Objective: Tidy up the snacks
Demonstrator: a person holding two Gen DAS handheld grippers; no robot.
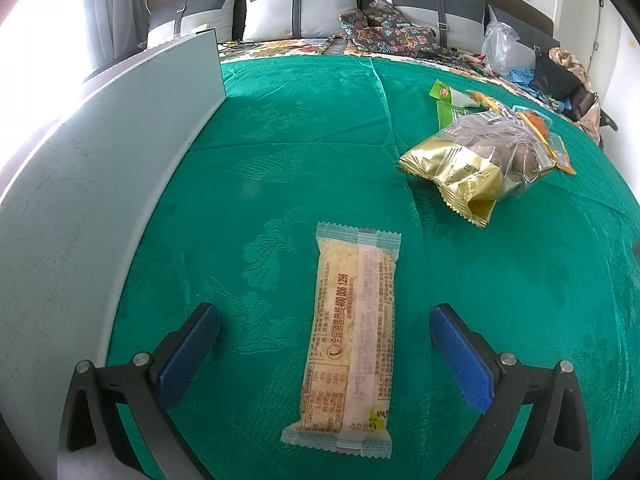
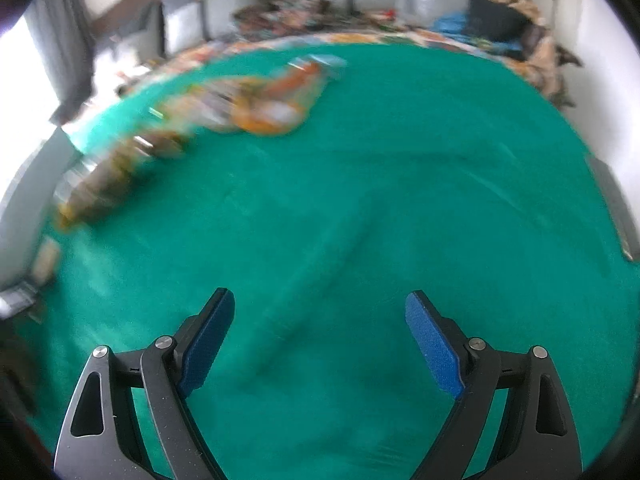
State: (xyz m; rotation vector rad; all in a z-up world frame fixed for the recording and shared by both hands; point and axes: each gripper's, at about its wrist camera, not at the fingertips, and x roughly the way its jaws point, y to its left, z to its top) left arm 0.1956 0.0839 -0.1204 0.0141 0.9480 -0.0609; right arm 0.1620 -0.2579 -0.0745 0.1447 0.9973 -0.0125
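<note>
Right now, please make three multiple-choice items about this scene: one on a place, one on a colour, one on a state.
1. Where does the long pale snack bar lie?
A. Inside the pile of snack bags
B. Between the fingers of the left tongs, on the cloth
C. Against the grey board

2. What colour is the cloth under the snacks?
A. Green
B. Red
C. White

3. What is the state of the right tongs?
A. Shut on a packet
B. Shut, empty
C. Open, empty

Answers:
1 B: the bar lies flat in line with the gap of the left tongs, touching neither blue pad, apart from the snack pile and the grey board.
2 A: the whole spread is green.
3 C: the fingers stand wide apart over bare cloth.
</note>
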